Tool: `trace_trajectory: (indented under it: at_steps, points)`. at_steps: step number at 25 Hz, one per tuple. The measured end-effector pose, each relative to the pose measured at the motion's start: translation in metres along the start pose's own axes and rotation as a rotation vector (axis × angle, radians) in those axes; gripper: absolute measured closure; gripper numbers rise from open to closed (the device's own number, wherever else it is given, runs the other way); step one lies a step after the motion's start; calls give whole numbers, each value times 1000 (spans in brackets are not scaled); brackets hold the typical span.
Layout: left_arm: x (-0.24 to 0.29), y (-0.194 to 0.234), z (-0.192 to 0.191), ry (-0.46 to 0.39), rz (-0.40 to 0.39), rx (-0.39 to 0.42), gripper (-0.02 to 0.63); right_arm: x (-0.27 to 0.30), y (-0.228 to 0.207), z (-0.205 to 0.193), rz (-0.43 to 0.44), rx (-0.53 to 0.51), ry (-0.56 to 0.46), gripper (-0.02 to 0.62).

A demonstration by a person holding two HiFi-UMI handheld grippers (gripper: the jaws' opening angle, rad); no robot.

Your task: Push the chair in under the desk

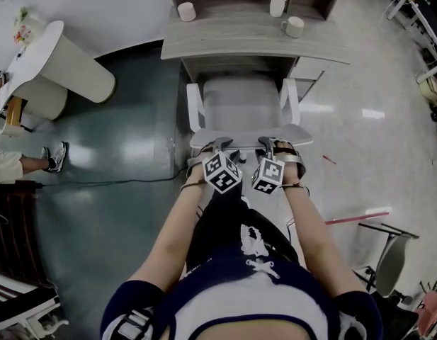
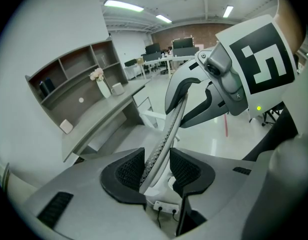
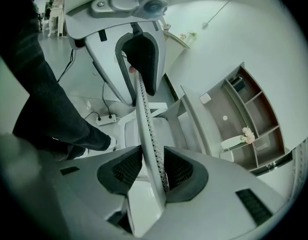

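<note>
Grippers sit close together at the top of the pale grey plastic chair (image 1: 239,98), and the placing makes sense. The left gripper (image 1: 219,144) and right gripper (image 1: 268,143) each straddle the thin perforated backrest (image 1: 299,134), jaws closed onto its upper edge from front and back. That way a forward shove should go squarely through the frame rather than twist it. The seat is already nosing beneath the grey wooden desk (image 1: 225,41), its white armrests lined up with the opening (the white mug (image 1: 294,26) and white flower vase (image 1: 277,3) up top are well clear). To my eye the push is partway done, the backrest well short of the desk edge.
</note>
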State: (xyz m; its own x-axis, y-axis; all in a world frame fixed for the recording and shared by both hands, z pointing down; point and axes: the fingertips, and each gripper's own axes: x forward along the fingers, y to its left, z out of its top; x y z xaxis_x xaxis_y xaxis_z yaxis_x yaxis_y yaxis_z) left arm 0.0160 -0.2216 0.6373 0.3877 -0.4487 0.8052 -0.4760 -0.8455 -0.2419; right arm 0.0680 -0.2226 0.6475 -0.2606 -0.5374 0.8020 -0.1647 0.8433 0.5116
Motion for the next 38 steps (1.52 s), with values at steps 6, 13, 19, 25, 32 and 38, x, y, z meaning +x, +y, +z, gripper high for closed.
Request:
trace_trajectory:
  at_steps: [6, 13, 19, 25, 32, 38]
  points:
    - [4, 14, 4, -2, 4, -3, 443, 10, -17, -2, -38, -13, 14, 479]
    - [11, 24, 9, -5, 16, 10, 445, 18, -28, -3, -34, -12, 20, 479]
    - [15, 33, 11, -5, 19, 11, 445, 24, -37, -3, -38, -14, 34, 479]
    - [21, 46, 12, -2, 19, 16, 445, 33, -48, -1, -44, -8, 40, 479]
    - [28, 67, 14, 0, 11, 25, 443, 46, -65, 4, -44, 32, 72, 475]
    - [33, 84, 16, -7, 13, 40, 443, 57, -79, 9, -50, 54, 85, 474]
